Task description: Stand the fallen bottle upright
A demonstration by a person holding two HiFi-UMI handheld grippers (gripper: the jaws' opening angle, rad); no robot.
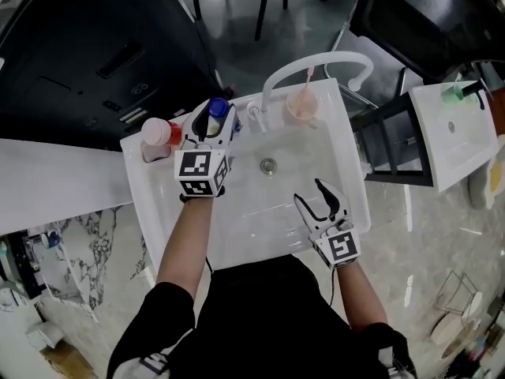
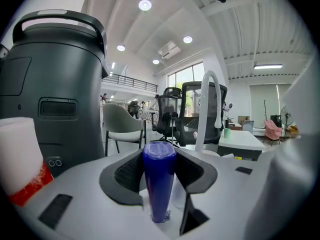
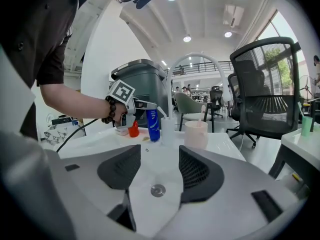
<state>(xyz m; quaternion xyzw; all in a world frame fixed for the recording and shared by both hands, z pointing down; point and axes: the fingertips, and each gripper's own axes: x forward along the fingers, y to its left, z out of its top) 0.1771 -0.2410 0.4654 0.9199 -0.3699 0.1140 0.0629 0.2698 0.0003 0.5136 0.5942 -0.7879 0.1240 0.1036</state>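
Blue bottle stands upright on the sink's far-left ledge (just beside a red-and-white container), w/ left gripper fingers pinching it. Right gripper hangs over the basin, fingers spread, empty. Prob. left to do: let go w/o tipping it.

Two hand-held grippers, one bottle, one red container, one cup, one sink.
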